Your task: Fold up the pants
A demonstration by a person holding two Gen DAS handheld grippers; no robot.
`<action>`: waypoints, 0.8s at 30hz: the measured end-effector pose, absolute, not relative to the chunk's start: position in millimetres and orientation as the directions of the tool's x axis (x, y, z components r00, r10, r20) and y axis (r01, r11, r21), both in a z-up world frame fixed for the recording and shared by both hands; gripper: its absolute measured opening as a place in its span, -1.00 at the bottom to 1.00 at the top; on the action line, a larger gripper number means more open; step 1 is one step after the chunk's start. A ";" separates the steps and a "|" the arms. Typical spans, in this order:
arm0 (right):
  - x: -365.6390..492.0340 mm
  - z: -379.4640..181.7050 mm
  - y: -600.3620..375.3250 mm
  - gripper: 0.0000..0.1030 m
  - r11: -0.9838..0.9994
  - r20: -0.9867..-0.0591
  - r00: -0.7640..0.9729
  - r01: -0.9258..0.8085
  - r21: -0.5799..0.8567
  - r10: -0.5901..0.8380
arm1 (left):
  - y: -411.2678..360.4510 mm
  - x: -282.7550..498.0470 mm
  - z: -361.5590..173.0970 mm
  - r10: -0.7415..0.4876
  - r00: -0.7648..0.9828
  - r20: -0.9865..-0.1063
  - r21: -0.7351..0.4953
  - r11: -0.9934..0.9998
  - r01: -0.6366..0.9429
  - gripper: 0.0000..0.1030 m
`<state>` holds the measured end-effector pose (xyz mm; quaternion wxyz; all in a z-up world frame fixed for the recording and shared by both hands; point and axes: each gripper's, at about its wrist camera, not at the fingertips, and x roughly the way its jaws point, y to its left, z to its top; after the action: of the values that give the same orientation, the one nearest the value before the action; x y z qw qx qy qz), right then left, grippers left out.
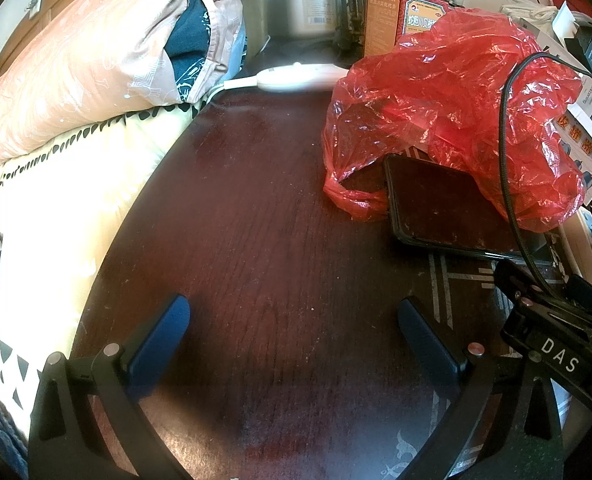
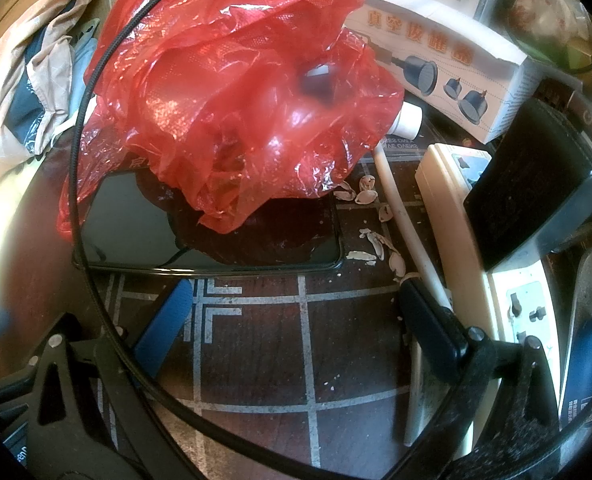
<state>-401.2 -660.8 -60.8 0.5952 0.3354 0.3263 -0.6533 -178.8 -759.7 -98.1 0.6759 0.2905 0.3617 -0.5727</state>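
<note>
We're over the dark wooden table (image 1: 256,200), and everything else sits around it. Off its left edge lies the bed, with piled bedding (image 1: 76,60) heaped up, peach and cream, probably just shoved aside. No pants that we can make out in either view; if they're anywhere, we'd guess that heap, but we can't tell.

Toward the table's far right, the red plastic bag (image 1: 456,100) slumps over a dark phone (image 1: 440,208), half covering it. A black cable (image 1: 504,140) loops across the bag, looking like our own rig's lead. Beyond the bag, a white printed box (image 2: 448,48). At the table's right edge, a cream power strip (image 2: 452,216) with a black adapter (image 2: 532,188) plugged in. Between the phone and the strip, scattered nut shells (image 2: 376,240).

Our left gripper (image 1: 294,312) hangs over bare wood, jaws spread wide, holding nothing. Our right gripper (image 2: 296,300) hovers just before the phone, also gaping and empty. We judge folding hasn't begun.
</note>
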 end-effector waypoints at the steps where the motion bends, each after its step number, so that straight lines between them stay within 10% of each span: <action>1: -399.7 -61.4 -661.4 1.00 -0.079 -0.827 -0.066 0.997 -0.027 -0.559 | -759.7 -178.8 -97.6 -0.564 0.082 -0.822 -0.022 0.175 0.984 1.00; 24: -397.2 -61.0 -659.2 1.00 -0.078 -0.827 -0.066 0.997 -0.027 -0.559 | -759.6 -178.8 -98.2 -0.564 0.082 -0.822 -0.021 0.175 0.984 1.00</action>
<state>-397.2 -659.2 -61.0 0.5953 0.3354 0.3263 -0.6532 -178.8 -759.6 -98.2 0.6759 0.2905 0.3616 -0.5727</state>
